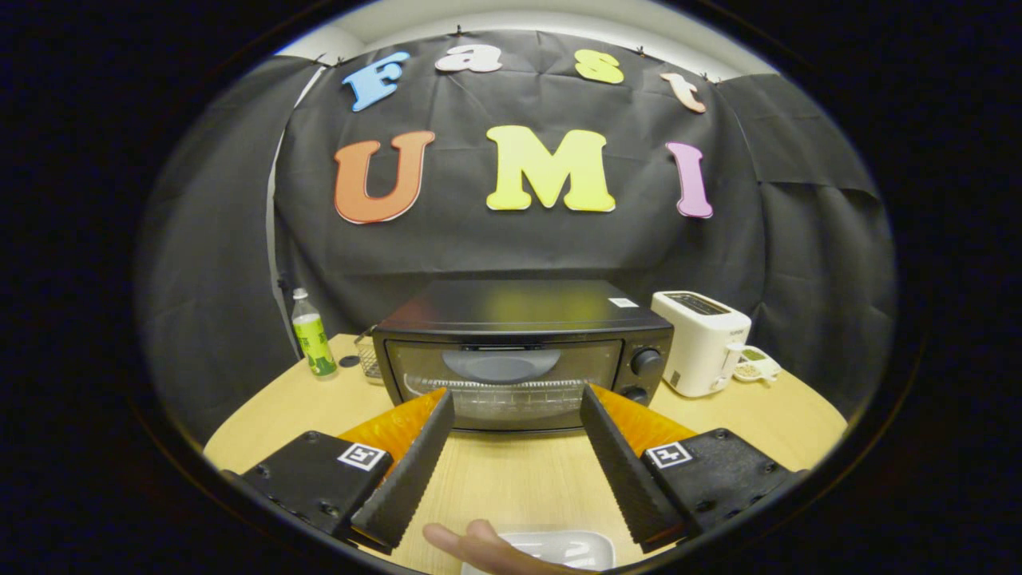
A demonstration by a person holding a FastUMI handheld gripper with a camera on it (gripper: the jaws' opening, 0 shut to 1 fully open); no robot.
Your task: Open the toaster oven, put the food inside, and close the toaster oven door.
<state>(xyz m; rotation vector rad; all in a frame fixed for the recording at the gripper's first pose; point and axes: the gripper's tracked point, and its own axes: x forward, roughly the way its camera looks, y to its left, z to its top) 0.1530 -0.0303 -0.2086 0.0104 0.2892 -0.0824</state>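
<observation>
A black toaster oven (523, 351) stands on the wooden table (519, 479) just beyond my fingertips, its glass door shut with a wire rack visible behind the glass. The door handle (501, 363) sits at the top of the door, and two knobs (645, 362) are on the right side. My gripper (517, 398) is open, its fingers spread wide with nothing between them, pointing at the lower part of the door. Below the fingers, close to me, lies a white tray (571, 549), and a person's hand (479, 543) reaches in beside it. Any food on the tray is hidden.
A white pop-up toaster (701, 342) stands right of the oven, with a small white cup (754, 367) next to it. A green-labelled bottle (311, 335) and a small wire basket (369, 355) stand to the oven's left. Bare tabletop lies between me and the oven.
</observation>
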